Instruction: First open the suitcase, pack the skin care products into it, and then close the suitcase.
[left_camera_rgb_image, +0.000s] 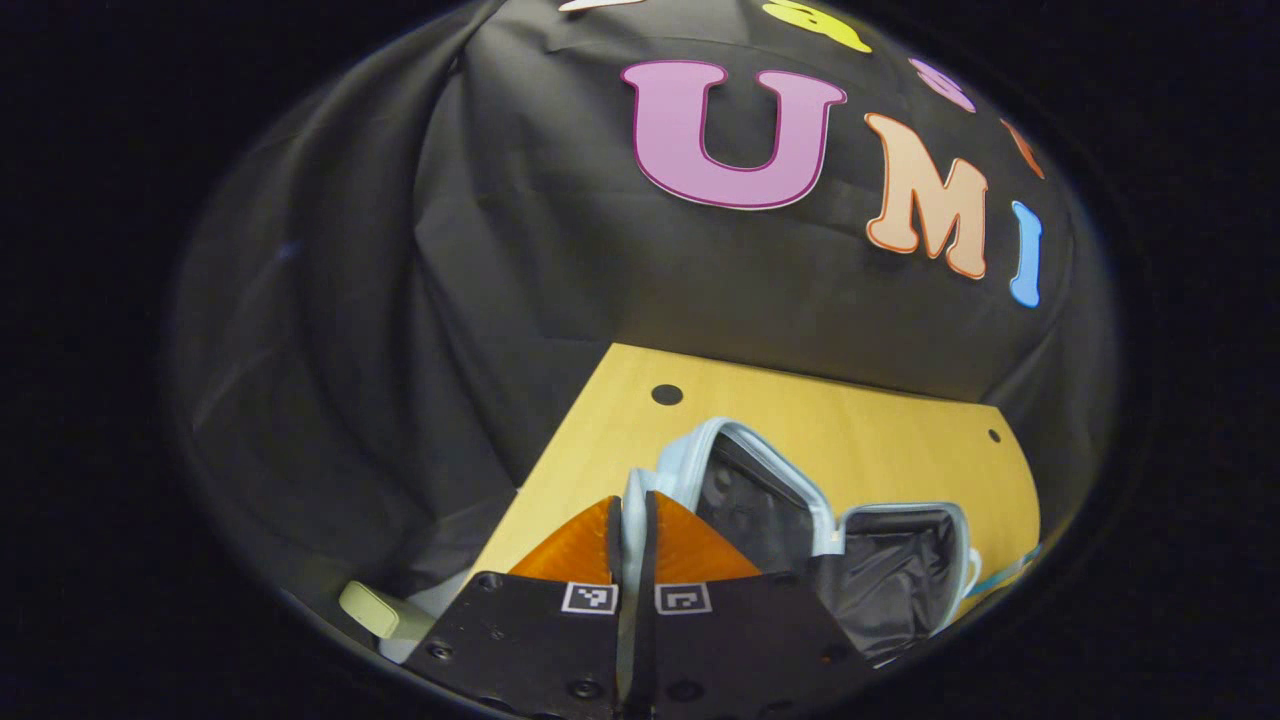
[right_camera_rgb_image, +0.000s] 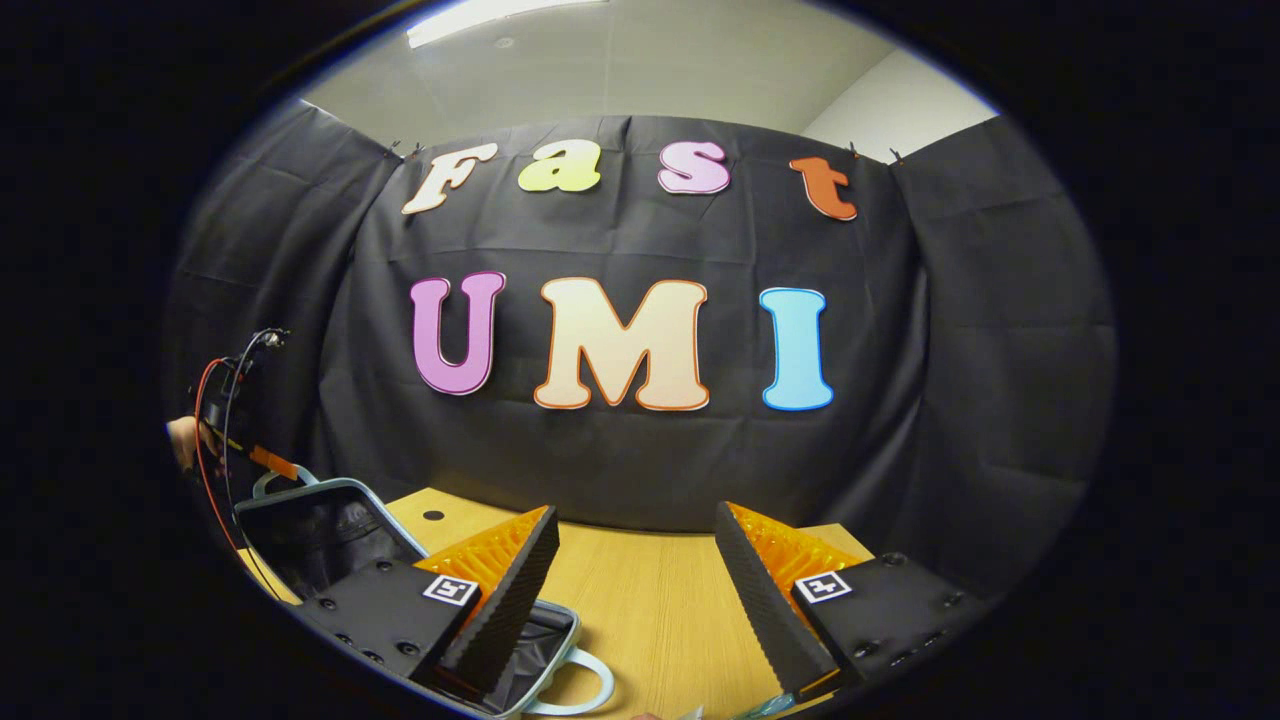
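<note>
Lying open on the table (left_camera_rgb_image: 800, 420), the suitcase (left_camera_rgb_image: 830, 530) has its edge pinched by the left gripper (left_camera_rgb_image: 632, 520); beside the suitcase, the right gripper (right_camera_rgb_image: 635, 570) hovers, fingers spread.

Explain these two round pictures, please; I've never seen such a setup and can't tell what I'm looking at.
A person holds a two-fingered claw in each hand; a small camera rides on each, looking along its fingers. The left gripper view shows the left claw pinched on the pale rim of an open suitcase on a wooden table, with a cream item nearby. The right gripper view shows the right claw open, holding nothing, above the table.
</note>
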